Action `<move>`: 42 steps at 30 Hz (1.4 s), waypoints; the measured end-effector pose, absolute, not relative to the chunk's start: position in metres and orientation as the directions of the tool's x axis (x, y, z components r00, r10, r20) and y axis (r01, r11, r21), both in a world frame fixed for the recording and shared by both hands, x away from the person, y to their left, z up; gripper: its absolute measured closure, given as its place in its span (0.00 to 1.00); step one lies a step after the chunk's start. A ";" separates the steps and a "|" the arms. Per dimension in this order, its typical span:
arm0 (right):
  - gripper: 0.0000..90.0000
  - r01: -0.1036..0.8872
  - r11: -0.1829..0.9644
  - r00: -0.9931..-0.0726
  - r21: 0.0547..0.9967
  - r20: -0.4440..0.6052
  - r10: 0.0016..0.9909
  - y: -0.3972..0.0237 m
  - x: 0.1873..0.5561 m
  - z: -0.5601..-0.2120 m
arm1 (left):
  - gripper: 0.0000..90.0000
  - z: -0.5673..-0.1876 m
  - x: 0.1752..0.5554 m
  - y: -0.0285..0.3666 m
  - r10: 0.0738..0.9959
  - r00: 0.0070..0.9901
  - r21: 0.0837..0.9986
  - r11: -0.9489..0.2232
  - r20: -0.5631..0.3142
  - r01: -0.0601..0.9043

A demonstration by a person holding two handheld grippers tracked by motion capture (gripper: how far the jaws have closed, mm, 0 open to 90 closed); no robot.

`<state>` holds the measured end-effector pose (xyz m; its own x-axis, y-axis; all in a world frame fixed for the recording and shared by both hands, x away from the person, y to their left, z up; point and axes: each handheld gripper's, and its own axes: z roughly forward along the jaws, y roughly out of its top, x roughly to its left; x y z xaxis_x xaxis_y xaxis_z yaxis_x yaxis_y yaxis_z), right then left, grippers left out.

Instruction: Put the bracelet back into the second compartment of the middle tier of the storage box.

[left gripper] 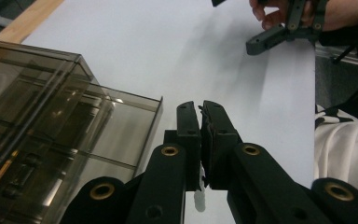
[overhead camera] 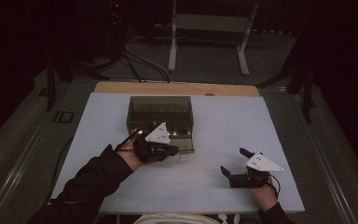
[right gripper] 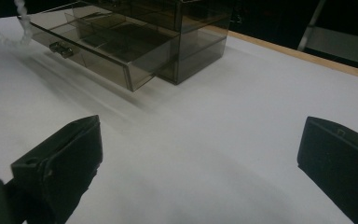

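Observation:
A smoked see-through drawer box (overhead camera: 158, 109) stands mid-table, its lower drawer (overhead camera: 185, 140) pulled out toward me. In the right gripper view the open drawer (right gripper: 107, 51) has a small metal handle (right gripper: 60, 48). My left gripper (overhead camera: 173, 150) hovers at the drawer's front, jaws shut (left gripper: 201, 108) on a string of white beads (right gripper: 2, 35) that hangs below it; a bit of white (left gripper: 198, 200) shows under the jaws. My right gripper (overhead camera: 233, 161) rests low near the table's front right, open (right gripper: 200, 135) with nothing between its jaws.
The white table top (overhead camera: 223, 121) has a wooden strip (overhead camera: 177, 87) along its far edge. The left gripper's cable (overhead camera: 60, 158) trails off the table's left side. A metal frame (overhead camera: 209, 28) and cables stand on the floor beyond.

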<state>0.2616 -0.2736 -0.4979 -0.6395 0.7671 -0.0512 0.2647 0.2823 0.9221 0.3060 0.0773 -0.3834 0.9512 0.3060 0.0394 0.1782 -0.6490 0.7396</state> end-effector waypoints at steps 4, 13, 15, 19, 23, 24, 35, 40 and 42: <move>0.00 0.265 0.282 -0.639 0.922 -0.051 0.768 -0.274 0.262 -0.498 | 0.99 -0.378 0.309 0.080 0.329 0.943 0.743 -0.643 0.048 0.187; 0.00 0.263 0.283 -0.639 0.922 -0.053 0.767 -0.274 0.261 -0.498 | 0.98 -0.364 0.315 0.088 0.347 0.936 0.766 -0.617 0.059 0.181; 0.00 0.265 0.280 -0.639 0.923 -0.050 0.768 -0.274 0.262 -0.498 | 0.98 -0.362 0.319 0.090 0.358 0.932 0.770 -0.610 0.059 0.186; 0.00 0.264 0.281 -0.639 0.923 -0.051 0.768 -0.274 0.261 -0.498 | 0.98 -0.358 0.326 0.095 0.369 0.928 0.777 -0.599 0.053 0.193; 0.00 0.264 0.281 -0.639 0.923 -0.051 0.767 -0.274 0.262 -0.498 | 0.98 -0.356 0.331 0.099 0.389 0.920 0.785 -0.585 0.052 0.203; 0.00 0.263 0.281 -0.640 0.923 -0.051 0.767 -0.274 0.262 -0.498 | 0.98 -0.356 0.333 0.100 0.392 0.918 0.785 -0.584 0.050 0.207; 0.00 0.264 0.285 -0.641 0.922 -0.053 0.766 -0.273 0.262 -0.498 | 0.98 -0.360 0.347 0.108 0.448 0.893 0.793 -0.560 0.045 0.241; 0.00 0.266 0.281 -0.640 0.922 -0.050 0.767 -0.274 0.262 -0.498 | 0.98 -0.363 0.354 0.112 0.472 0.880 0.797 -0.550 0.047 0.252; 0.00 0.265 0.282 -0.641 0.922 -0.051 0.766 -0.273 0.262 -0.498 | 0.98 -0.365 0.356 0.114 0.480 0.876 0.797 -0.546 0.046 0.257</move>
<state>0.2617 -0.2735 -0.4981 -0.6407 0.7661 -0.0505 0.2646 0.2822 0.9221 0.3561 0.1136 -0.3646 0.8763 0.4796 0.0463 0.2567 -0.5460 0.7974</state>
